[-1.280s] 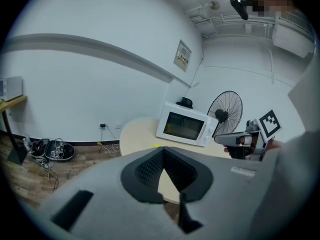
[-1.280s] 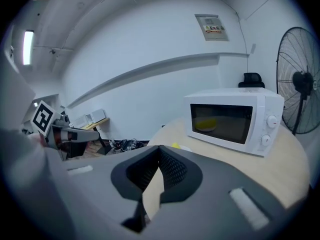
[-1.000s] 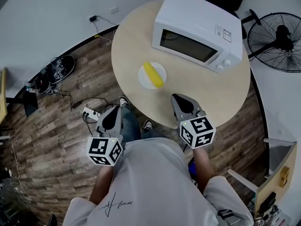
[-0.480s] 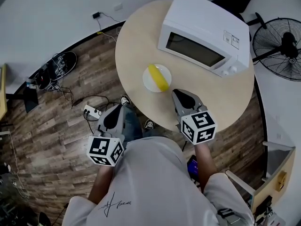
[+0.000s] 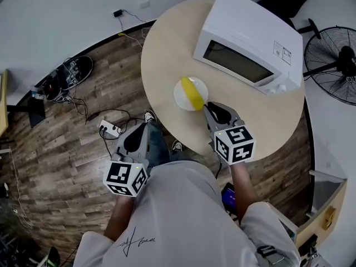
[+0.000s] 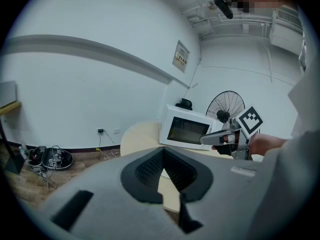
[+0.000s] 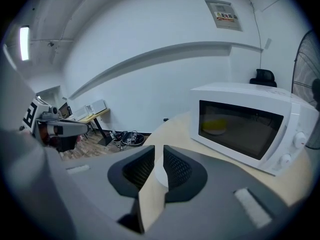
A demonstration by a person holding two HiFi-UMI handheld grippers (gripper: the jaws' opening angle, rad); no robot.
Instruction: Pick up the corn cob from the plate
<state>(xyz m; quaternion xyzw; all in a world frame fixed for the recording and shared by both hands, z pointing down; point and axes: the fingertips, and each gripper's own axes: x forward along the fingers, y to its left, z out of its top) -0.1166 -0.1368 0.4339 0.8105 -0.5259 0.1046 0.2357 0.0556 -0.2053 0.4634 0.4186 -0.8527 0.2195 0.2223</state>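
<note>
Corn cob [image 5: 193, 93] sits on the plate [image 5: 178, 93], its long axis aimed at your right tongs [image 5: 211, 109] just beside it, empty and just opening a crack, while your left tongs [image 5: 143, 128] hang closed and empty, off the bench [image 5: 167, 54].

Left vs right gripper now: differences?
Grey left gripper hangs over the wood floor; grey right gripper is over the round beige table, tips by the white plate. Left jaws meet at the tips; right jaws, just opening, stand slightly apart. Both hold nothing.
</note>
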